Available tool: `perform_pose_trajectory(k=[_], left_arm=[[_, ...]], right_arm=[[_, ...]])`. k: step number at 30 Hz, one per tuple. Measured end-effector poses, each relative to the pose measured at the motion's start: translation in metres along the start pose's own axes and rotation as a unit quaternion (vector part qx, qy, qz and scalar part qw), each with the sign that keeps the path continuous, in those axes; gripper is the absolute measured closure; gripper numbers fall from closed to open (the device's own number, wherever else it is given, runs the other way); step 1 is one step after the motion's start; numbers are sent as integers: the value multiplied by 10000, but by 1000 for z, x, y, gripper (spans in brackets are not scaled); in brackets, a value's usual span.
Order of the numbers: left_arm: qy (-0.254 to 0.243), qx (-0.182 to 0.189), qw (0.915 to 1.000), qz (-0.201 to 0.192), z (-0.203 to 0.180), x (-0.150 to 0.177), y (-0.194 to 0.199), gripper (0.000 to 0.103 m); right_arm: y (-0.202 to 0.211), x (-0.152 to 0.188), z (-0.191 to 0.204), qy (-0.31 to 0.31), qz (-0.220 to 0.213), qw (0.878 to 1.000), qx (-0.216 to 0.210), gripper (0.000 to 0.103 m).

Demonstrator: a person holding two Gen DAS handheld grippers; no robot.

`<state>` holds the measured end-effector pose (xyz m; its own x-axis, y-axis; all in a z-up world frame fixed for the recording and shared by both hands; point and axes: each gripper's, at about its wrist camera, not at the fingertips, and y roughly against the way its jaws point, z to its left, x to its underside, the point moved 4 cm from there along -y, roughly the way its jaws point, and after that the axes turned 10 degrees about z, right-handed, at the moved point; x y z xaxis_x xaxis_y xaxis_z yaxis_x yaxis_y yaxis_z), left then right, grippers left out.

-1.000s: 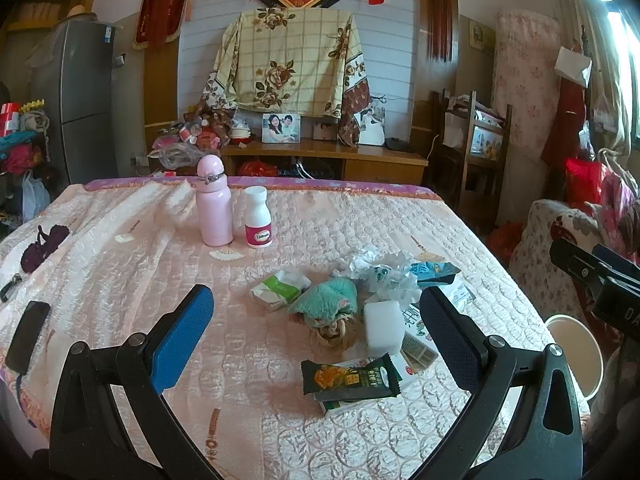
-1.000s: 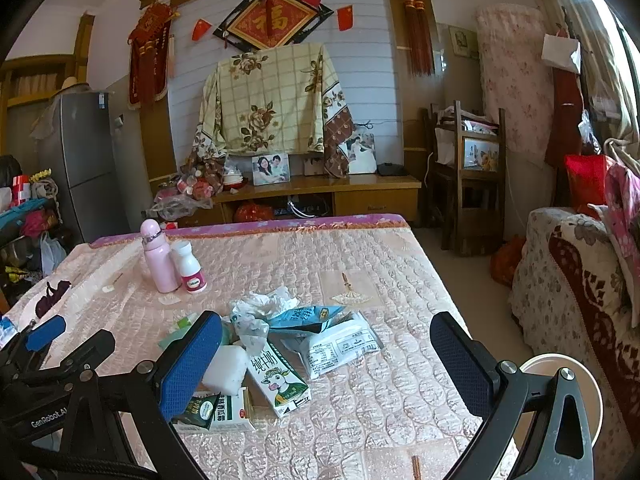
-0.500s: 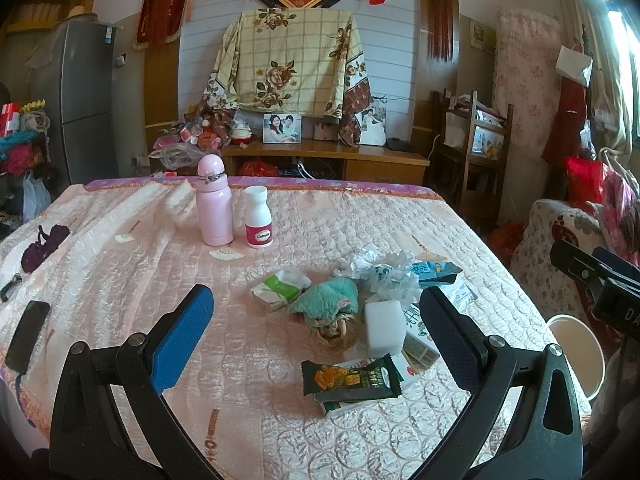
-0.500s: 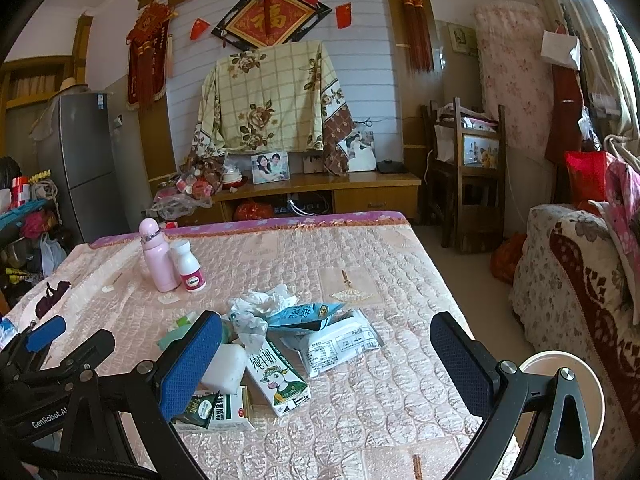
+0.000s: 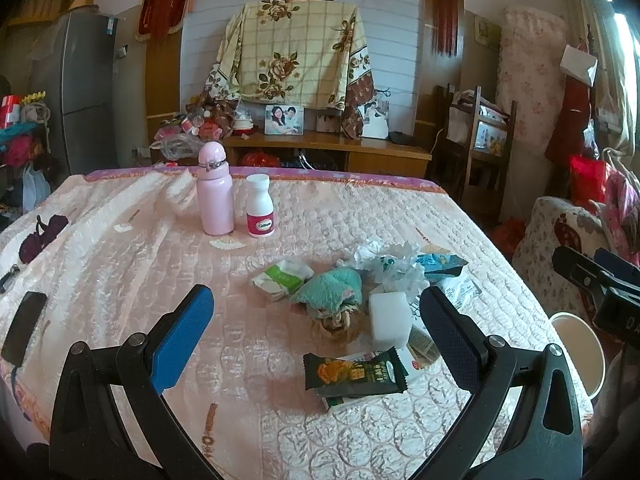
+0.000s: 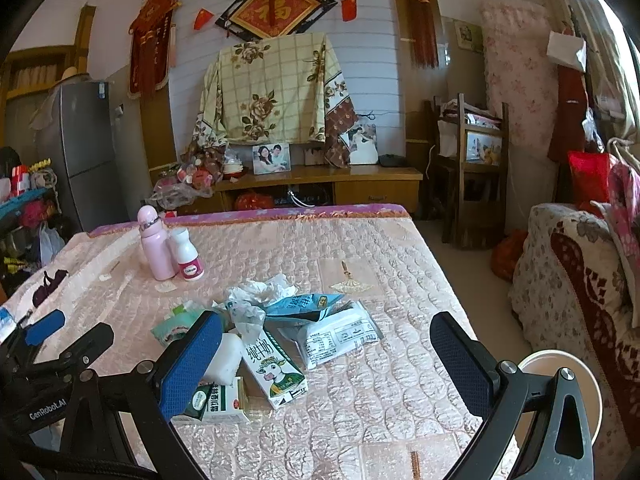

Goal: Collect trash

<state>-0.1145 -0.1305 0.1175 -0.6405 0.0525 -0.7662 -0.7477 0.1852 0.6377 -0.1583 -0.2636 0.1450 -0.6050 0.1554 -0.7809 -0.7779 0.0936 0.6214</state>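
A heap of trash lies on the pink quilted table (image 5: 120,272): a dark snack wrapper (image 5: 354,372), a white foam block (image 5: 390,318), a teal cloth (image 5: 332,290), crumpled tissue (image 5: 384,260) and a green-white packet (image 5: 282,278). From the right wrist I see a milk carton (image 6: 274,366), a blue wrapper (image 6: 302,306), a white wet-wipe pack (image 6: 338,336) and a small box (image 6: 222,398). My left gripper (image 5: 316,332) hangs open just short of the heap. My right gripper (image 6: 326,356) is open too, empty, over the carton side. A white bin (image 6: 560,376) stands on the floor at the table's right.
A pink bottle (image 5: 215,190) and a white pill bottle (image 5: 260,206) stand behind the heap. A black phone (image 5: 22,326) and a dark hair tie (image 5: 40,236) lie at the left. A patterned sofa (image 6: 576,280) flanks the right side; a wooden cabinet (image 6: 320,184) stands behind.
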Motion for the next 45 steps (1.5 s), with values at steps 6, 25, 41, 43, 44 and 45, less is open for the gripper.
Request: perform_pose_trajectory(k=[6, 25, 41, 43, 44, 45], left_arm=[[2, -23, 10000, 64, 0, 2, -5, 1], [27, -33, 9996, 291, 1, 7, -23, 1], [52, -88, 9992, 393, 6, 9, -32, 1], [56, -82, 9991, 405, 7, 10, -33, 1], [54, -84, 9991, 410, 8, 10, -34, 1], [50, -94, 9991, 418, 10, 11, -35, 1]], right_arm=[[-6, 2, 0, 23, 112, 9999, -51, 0], [-27, 11, 1, 54, 420, 9991, -92, 0], [-39, 14, 0, 52, 606, 9981, -78, 0], [-41, 15, 0, 82, 642, 9979, -68, 0], [-42, 16, 0, 108, 676, 9976, -54, 0], [-44, 16, 0, 122, 704, 9974, -54, 0]])
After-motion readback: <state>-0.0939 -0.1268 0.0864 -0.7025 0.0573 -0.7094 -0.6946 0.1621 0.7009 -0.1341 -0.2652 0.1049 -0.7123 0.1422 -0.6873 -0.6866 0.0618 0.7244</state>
